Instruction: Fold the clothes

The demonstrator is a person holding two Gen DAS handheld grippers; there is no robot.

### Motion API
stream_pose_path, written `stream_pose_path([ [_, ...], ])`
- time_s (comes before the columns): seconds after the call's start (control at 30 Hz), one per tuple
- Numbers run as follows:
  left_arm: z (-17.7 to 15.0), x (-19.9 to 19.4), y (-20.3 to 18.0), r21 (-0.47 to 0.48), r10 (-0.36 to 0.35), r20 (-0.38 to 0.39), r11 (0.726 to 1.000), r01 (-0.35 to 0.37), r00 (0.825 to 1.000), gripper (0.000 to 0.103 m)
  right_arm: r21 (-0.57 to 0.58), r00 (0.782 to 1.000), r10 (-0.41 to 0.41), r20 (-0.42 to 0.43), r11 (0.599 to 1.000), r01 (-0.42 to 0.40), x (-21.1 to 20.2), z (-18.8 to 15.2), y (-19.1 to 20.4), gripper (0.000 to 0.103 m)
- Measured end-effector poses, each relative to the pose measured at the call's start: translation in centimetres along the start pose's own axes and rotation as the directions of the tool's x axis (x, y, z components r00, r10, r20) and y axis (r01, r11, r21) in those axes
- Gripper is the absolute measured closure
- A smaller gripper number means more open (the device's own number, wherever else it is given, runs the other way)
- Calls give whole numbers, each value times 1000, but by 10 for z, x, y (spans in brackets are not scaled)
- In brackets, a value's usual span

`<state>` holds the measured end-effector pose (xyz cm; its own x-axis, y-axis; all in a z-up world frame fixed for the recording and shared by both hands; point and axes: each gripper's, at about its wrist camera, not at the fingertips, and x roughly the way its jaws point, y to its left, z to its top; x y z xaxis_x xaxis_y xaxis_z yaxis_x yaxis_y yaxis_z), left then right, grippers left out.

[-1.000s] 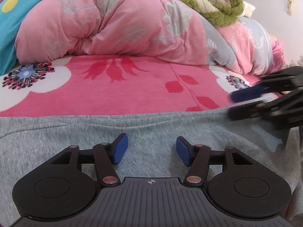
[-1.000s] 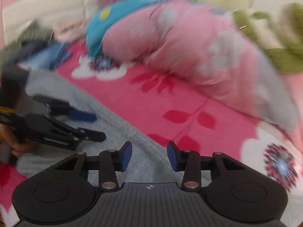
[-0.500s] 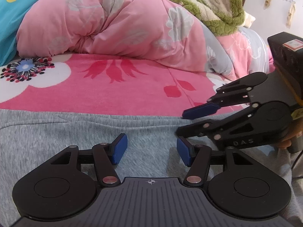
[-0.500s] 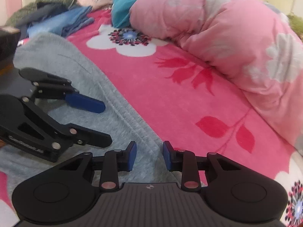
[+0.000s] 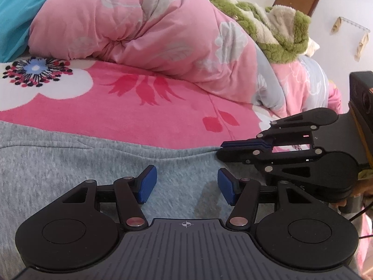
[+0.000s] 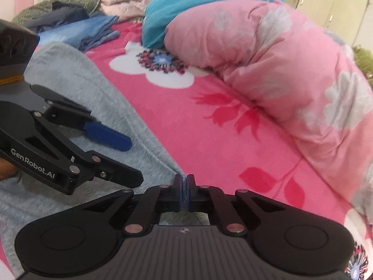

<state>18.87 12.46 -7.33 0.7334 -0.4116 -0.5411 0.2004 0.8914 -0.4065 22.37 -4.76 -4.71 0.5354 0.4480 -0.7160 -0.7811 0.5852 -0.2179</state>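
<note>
My right tongs (image 6: 184,187) are pressed together on the far edge of the grey garment (image 5: 70,163), pinching the cloth; they were closing just now. My left tongs (image 5: 186,186) are spread, low over the cloth, holding nothing. The garment lies flat on the pink floral blanket (image 5: 151,116), near the quilt (image 6: 279,70).

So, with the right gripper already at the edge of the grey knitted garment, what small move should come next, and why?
Probably close the left gripper on the grey knitted garment. Its jaws stand open just over the cloth, gripping nothing, while the right gripper has just closed, apparently pinching the garment's far edge beside the pink flowered bedsheet. Lifting a fold likely needs both holds.
</note>
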Motion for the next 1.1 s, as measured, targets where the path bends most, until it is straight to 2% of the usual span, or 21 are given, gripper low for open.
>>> stream_pose_path([
  [0.33,8,-1,3,-13,15,22,1000,-14,1000,45,-3,997,-54,51,999,54,-5,2,-1,102],
  [0.67,1,8,1,32,57,4,998,-57,998,45,75,999,-44,1,996,44,17,-14,-6,100],
  [0.73,0,8,1,32,57,4,998,-57,998,45,116,997,-78,8,990,77,4,-14,-16,94],
  [0.93,-1,8,0,44,66,6,997,-66,998,45,248,982,-188,22,953,177,-58,-30,-62,88],
  [1.0,-1,8,-1,47,67,6,997,-68,998,45,256,981,-191,16,950,180,-75,-39,-70,77],
  [1.1,-1,8,-1,48,68,7,996,-69,998,44,249,989,-147,-7,958,144,-86,-52,-73,74],
])
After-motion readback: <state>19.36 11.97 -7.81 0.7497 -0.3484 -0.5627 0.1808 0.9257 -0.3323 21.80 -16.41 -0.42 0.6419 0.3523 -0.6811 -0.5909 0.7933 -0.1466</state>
